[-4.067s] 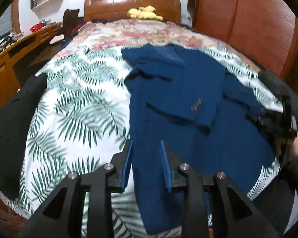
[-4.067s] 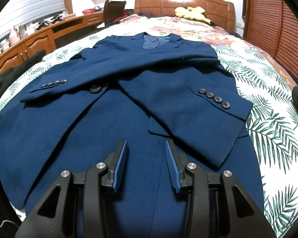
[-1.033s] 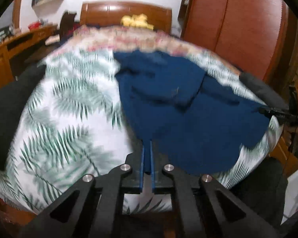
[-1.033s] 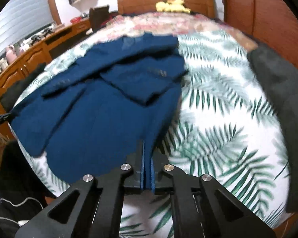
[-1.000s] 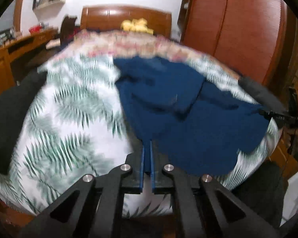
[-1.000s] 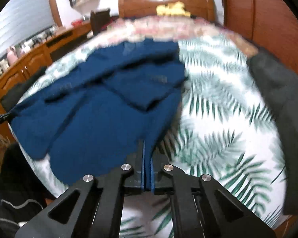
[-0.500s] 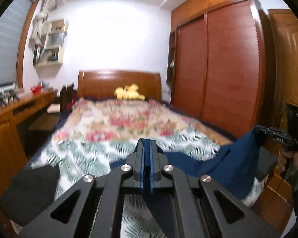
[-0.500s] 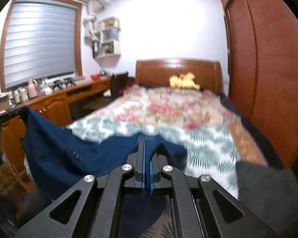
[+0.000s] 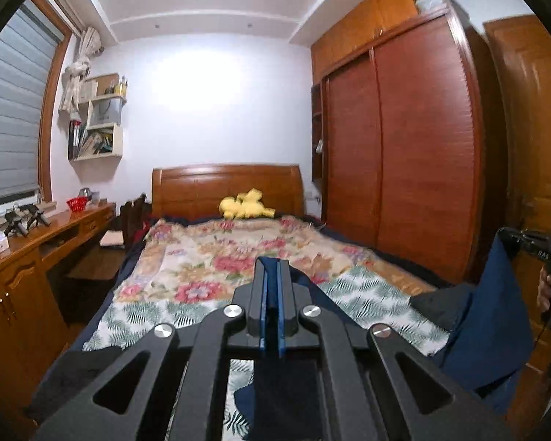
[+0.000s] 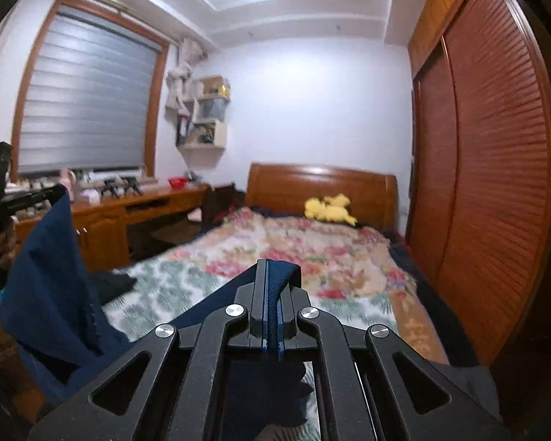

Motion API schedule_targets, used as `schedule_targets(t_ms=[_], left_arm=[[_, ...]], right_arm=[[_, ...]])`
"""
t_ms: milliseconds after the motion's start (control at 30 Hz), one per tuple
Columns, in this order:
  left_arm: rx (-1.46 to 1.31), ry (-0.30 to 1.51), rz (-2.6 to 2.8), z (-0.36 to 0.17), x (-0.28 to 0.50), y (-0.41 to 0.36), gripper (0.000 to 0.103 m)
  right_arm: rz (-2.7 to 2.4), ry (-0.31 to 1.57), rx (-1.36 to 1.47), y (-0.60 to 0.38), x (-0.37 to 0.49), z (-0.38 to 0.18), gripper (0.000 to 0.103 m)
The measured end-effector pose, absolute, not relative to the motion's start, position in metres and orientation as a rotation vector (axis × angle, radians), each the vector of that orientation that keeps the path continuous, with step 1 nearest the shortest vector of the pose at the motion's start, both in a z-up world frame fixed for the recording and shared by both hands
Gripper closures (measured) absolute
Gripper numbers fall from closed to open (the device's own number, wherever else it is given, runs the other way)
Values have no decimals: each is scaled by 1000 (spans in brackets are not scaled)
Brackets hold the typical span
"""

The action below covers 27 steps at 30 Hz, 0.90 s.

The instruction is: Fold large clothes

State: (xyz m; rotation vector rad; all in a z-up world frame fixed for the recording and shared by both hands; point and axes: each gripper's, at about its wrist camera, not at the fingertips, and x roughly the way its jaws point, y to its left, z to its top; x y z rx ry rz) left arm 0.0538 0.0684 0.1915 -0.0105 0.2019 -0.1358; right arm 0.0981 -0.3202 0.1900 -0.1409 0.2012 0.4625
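Both grippers had risen, lifting the navy jacket [image 10: 51, 294] off the bed [image 9: 209, 268] where it lay flat earlier. Left gripper [image 9: 272, 275] was clamped on one hem corner, right gripper [image 10: 273, 283] on the other; cloth hung slack between and below them.
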Motion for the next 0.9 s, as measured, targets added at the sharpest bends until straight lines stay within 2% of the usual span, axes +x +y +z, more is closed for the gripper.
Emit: schedule_targets(t_ms=[333, 500, 667, 800, 867, 900], left_arm=[[-6, 453, -86, 85, 187, 67, 102], [58, 555, -84, 36, 208, 49, 102], [50, 576, -90, 14, 204, 45, 102], [50, 582, -95, 7, 198, 48, 101], [44, 584, -89, 5, 194, 51, 98], [45, 584, -84, 3, 192, 52, 97]], right_arm=[[369, 442, -156, -305, 225, 86, 102], [345, 556, -231, -289, 253, 28, 102], [345, 609, -225, -291, 256, -5, 102], [328, 631, -246, -289, 252, -21, 95], [313, 633, -264, -288, 248, -26, 87], [307, 630, -271, -288, 244, -28, 78]])
